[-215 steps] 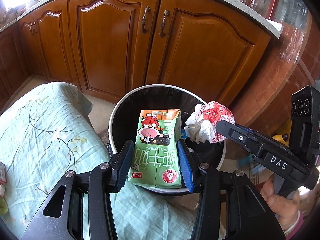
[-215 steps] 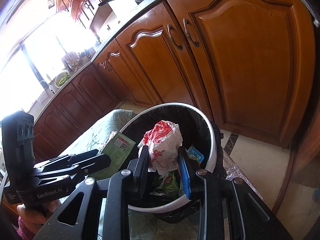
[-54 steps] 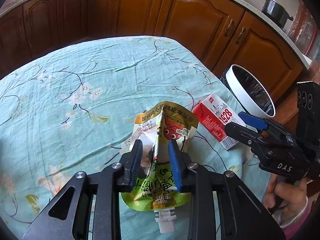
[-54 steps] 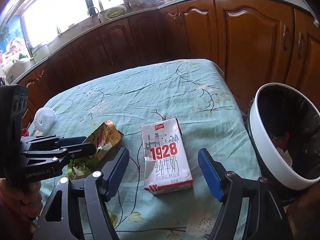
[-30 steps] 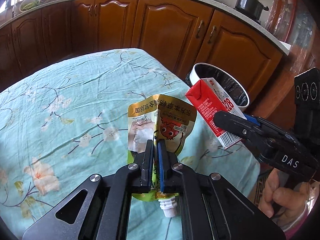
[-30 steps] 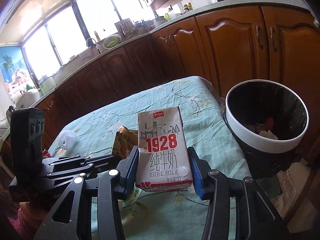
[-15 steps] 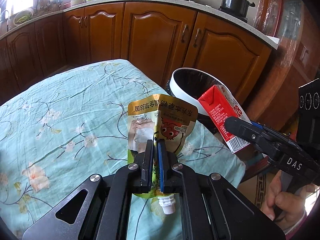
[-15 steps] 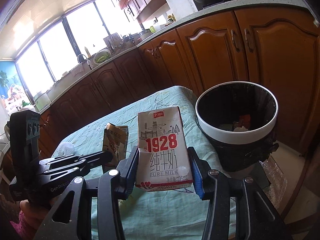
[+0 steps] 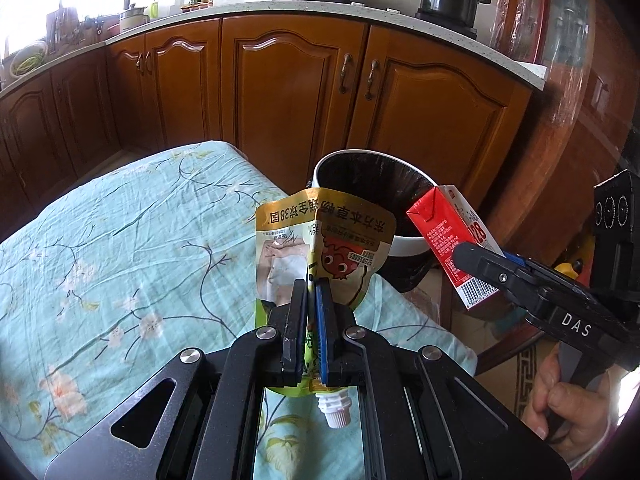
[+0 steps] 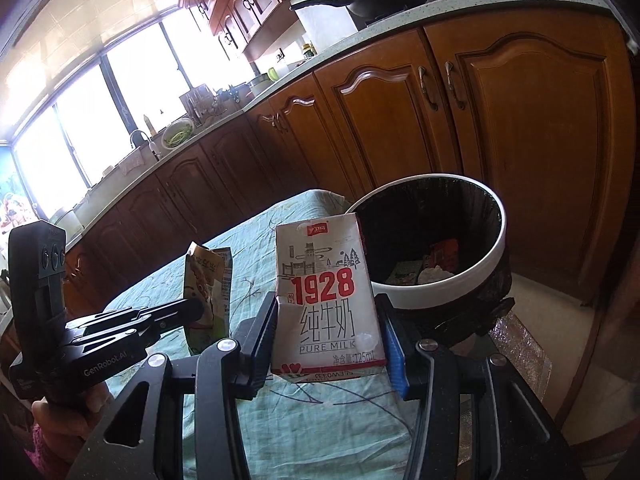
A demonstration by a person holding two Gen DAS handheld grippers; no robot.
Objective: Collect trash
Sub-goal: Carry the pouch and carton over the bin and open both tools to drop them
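Observation:
My left gripper (image 9: pixel 311 288) is shut on a yellow-green spouted drink pouch (image 9: pixel 332 236), held upright above the table's corner, spout down. My right gripper (image 10: pixel 330 312) is shut on a white and red 1928 milk carton (image 10: pixel 326 296), held in the air near the bin. The carton also shows in the left wrist view (image 9: pixel 448 240), and the pouch in the right wrist view (image 10: pixel 208 280). The white-rimmed bin (image 10: pixel 472 276) with a black liner stands on the floor just beyond both items and holds some trash. In the left wrist view the bin (image 9: pixel 360 164) is partly hidden by the pouch.
A table with a light-blue floral cloth (image 9: pixel 120 248) lies below and to the left. Brown kitchen cabinets (image 9: pixel 296 92) stand close behind the bin. A wok and a pot sit on the counter above. A patterned rug lies on the floor at the right.
Both grippers have lifted their items off the table and carried them toward the bin, which now looks nearer. Both stay shut on their loads.

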